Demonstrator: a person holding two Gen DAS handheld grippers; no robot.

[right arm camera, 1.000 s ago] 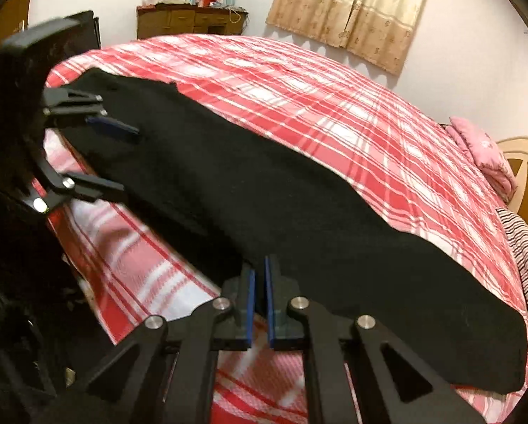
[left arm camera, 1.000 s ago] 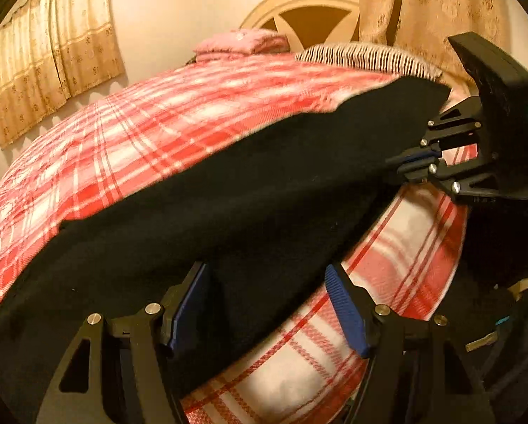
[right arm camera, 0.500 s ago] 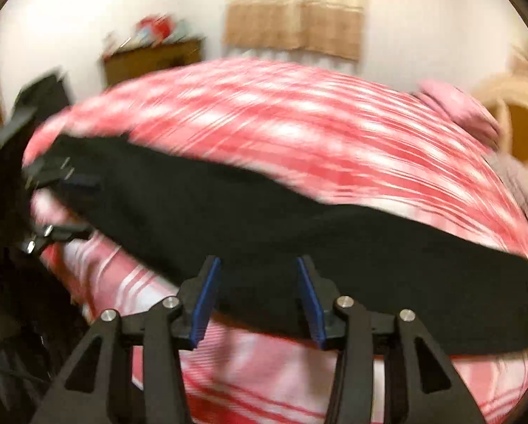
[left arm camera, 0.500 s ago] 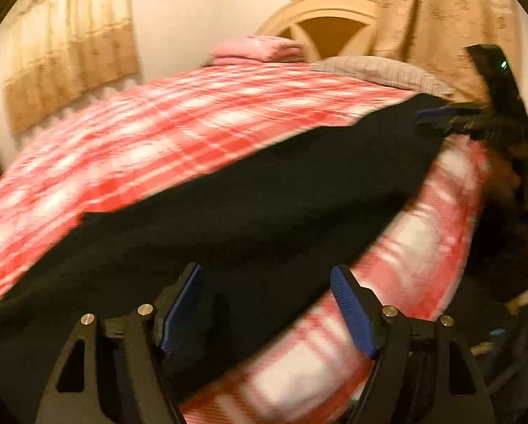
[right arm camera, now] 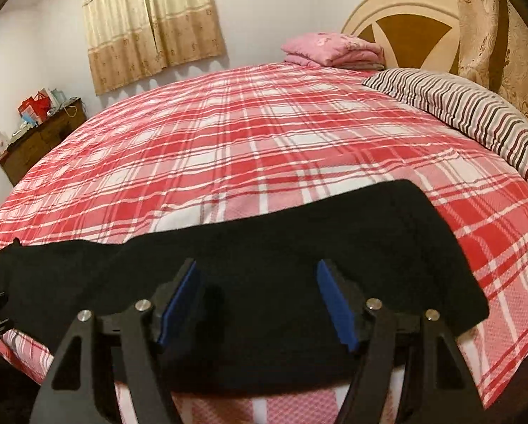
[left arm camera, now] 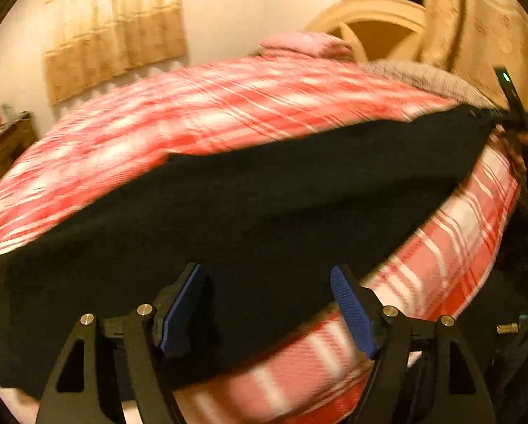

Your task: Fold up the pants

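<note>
Right wrist view: black pants [right arm camera: 264,282] flat on plaid bedspread [right arm camera: 246,148], both claws spread, no readable writing.

black pants [right arm camera: 264,265] flat along the near edge of the plaid bed [right arm camera: 246,148], right gripper [right arm camera: 256,300] wide apart above them

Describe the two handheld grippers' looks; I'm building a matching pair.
Both the left gripper and right gripper have matte black frames with triangular cut-outs and silver round bolt heads. Their fingers carry ribbed blue pads. In the left view, the right unit's body shows a small green light. No sleeves show.
</note>
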